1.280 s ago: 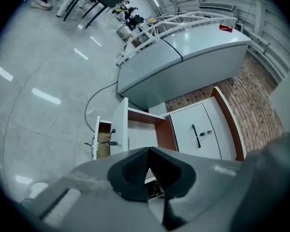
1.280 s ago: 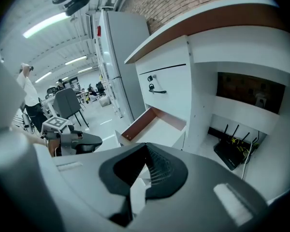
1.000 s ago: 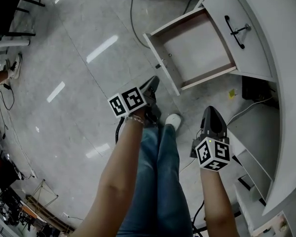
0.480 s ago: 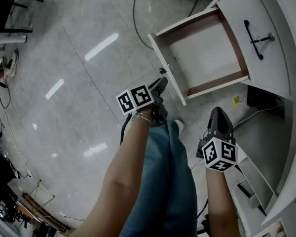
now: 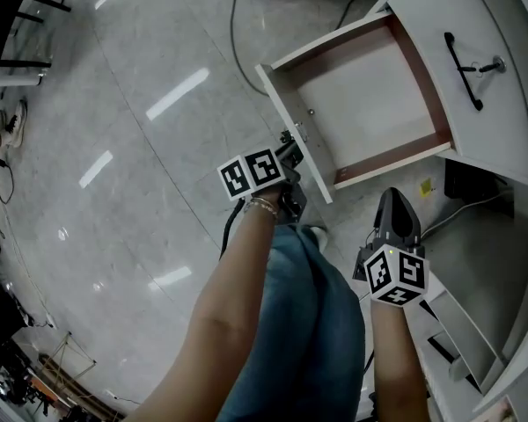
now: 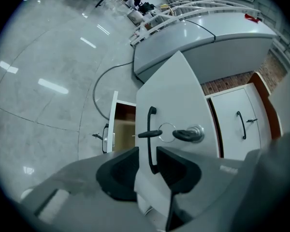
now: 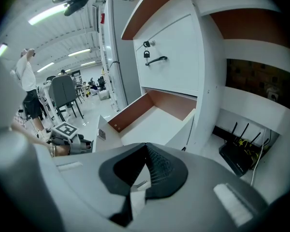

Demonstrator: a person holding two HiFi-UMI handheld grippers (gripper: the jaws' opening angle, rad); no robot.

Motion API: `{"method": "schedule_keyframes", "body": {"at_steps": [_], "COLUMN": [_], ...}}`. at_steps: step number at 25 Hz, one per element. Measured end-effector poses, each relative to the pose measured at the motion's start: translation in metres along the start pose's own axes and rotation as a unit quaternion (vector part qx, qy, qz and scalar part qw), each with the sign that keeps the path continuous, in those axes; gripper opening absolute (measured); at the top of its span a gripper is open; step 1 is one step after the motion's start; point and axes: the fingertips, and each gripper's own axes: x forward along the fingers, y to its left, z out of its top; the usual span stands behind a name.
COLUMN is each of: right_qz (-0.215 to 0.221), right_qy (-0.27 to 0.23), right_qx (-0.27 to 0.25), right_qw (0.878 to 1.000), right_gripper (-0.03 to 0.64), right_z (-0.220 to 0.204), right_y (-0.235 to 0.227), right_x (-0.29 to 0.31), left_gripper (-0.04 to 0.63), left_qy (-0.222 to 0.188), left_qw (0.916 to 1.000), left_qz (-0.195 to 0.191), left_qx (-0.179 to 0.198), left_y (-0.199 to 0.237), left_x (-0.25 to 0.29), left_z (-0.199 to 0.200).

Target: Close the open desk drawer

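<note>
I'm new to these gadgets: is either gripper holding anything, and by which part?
Nothing is held. The jaws of the left gripper have just been opening, the drawer handle in their gap unpressed; the right gripper is shut and empty.

Glossy grey tile floor [image 5: 114, 148] under me, streaked with light reflections. Black cable [image 5: 233, 33] snakes across it. Far off: dark chairs [image 7: 65, 93], lit ceiling tubes [image 7: 53, 13].

No writing, brand, number or sign can be read anywhere in these views.
</note>
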Motion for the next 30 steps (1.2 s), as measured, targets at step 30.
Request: {"method": "schedule_keyframes", "body": {"at_steps": [30], "right_qz": [0.000], "right_qy": [-0.002], "right_qx": [0.010], "right_qw": [1.000], "right_gripper": [-0.003], "right_z": [-0.010], "right_y": [-0.012], "right_x": [-0.025], "left_gripper": [0.008], "left_qy": [-0.014], "left_qw": [0.9940], "left_qz": [-0.107], "left_qx": [-0.018], "left_y": [-0.030], "left_x": [-0.001], "left_z": [0.004]}}
